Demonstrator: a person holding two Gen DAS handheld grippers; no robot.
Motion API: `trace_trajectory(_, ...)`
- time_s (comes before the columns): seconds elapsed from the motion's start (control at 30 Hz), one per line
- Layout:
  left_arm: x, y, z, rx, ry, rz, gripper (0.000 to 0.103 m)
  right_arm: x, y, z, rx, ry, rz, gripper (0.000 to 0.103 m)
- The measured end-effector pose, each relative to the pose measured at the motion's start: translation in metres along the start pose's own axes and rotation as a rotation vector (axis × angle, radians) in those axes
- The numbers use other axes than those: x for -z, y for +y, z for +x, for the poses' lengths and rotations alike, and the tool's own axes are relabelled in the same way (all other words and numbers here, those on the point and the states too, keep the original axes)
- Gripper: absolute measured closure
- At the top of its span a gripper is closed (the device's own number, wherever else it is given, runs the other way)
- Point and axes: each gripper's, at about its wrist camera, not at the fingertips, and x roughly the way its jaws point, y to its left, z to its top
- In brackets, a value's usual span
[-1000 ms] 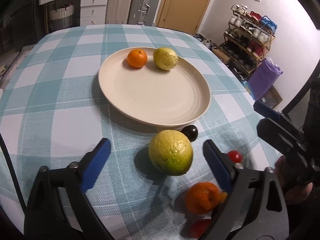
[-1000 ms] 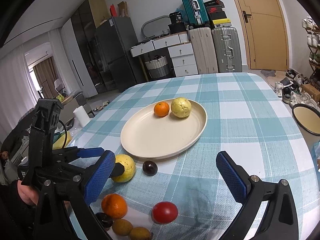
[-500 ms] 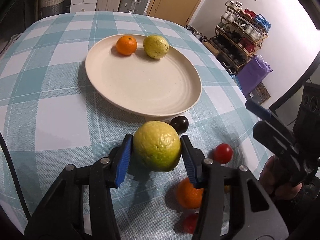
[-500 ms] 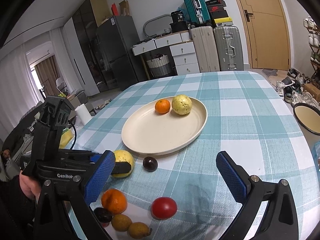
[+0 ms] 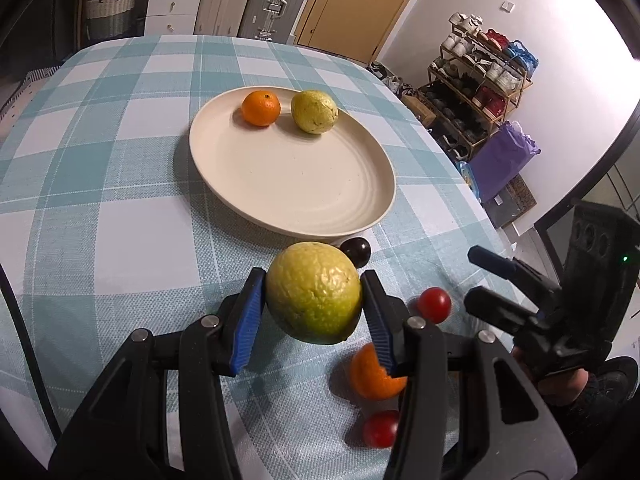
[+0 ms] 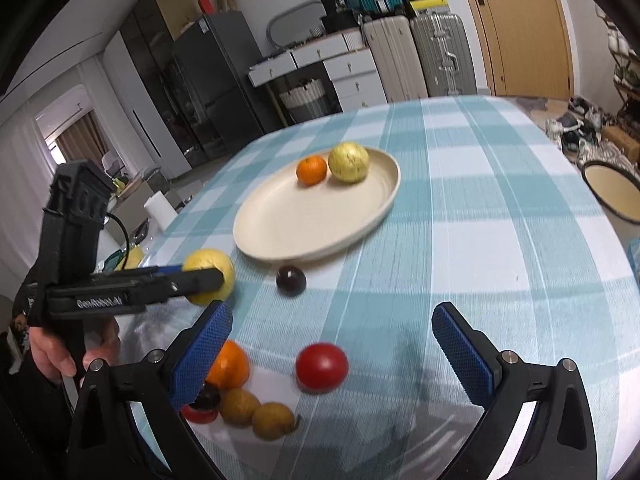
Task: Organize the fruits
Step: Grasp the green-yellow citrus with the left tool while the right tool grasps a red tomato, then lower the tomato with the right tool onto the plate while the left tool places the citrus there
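My left gripper (image 5: 314, 312) is shut on a large yellow-green guava (image 5: 314, 292) and holds it just above the checked cloth, short of the cream plate (image 5: 320, 200); the held guava also shows in the right wrist view (image 6: 210, 276). The plate holds an orange (image 5: 261, 108) and a second guava (image 5: 314, 111). My right gripper (image 6: 332, 354) is open and empty over a red tomato (image 6: 321, 367). An orange (image 6: 230, 368), a dark plum (image 6: 291, 280) and small brown fruits (image 6: 256, 412) lie loose near the table's front edge.
Cherry tomatoes (image 5: 434, 305) and another orange (image 5: 374, 372) lie right of my left gripper. The table edge drops off at right, with a shoe rack (image 5: 480, 76) and purple bag (image 5: 504, 160) beyond. Suitcases (image 6: 416, 60) and drawers stand behind.
My left gripper closed on the yellow-green guava and lifted it slightly off the cloth. My right gripper moved lower and closer to the red tomato, still open.
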Motion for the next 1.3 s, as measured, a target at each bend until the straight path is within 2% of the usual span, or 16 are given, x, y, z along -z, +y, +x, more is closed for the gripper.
trace_trajectory(0.13,0.002,0.002,-0.003,0.001,-0.001,-0.004,0.058,0.006,0.003,0.002,-0.001,0.024,-0.003,0.004)
trace_trajectory(0.23,0.003,0.003,-0.007,0.005,-0.005,-0.009,0.058,0.011,0.007,0.006,0.004,0.053,-0.022,0.021)
trace_trajectory(0.3,0.004,0.004,-0.009,0.004,-0.008,-0.01,0.058,0.013,0.009,0.011,0.018,0.085,-0.028,0.023)
trace_trajectory(0.37,0.005,0.005,-0.011,0.005,-0.01,-0.011,0.058,0.016,0.01,0.014,0.022,0.099,-0.03,0.033)
trace_trajectory(0.53,0.006,0.006,-0.014,0.004,-0.012,-0.013,0.058,0.02,0.013,0.019,0.026,0.13,-0.039,0.051)
trace_trajectory(0.6,0.006,0.006,-0.015,0.005,-0.013,-0.013,0.058,0.022,0.014,0.02,0.042,0.14,-0.042,0.052)
trace_trajectory(0.67,0.006,0.007,-0.018,0.005,-0.016,-0.015,0.058,0.023,0.013,0.021,0.035,0.146,-0.032,0.064)
trace_trajectory(0.73,0.006,0.007,-0.021,0.005,-0.02,-0.014,0.058,0.024,0.012,0.021,0.038,0.149,-0.026,0.07)
trace_trajectory(1.03,-0.002,0.008,-0.03,0.006,-0.047,-0.015,0.058,0.018,0.013,0.014,0.032,0.116,-0.023,0.071)
trace_trajectory(1.3,-0.021,0.013,-0.031,-0.004,-0.071,-0.017,0.058,-0.01,0.015,0.004,0.007,0.041,-0.021,0.071)
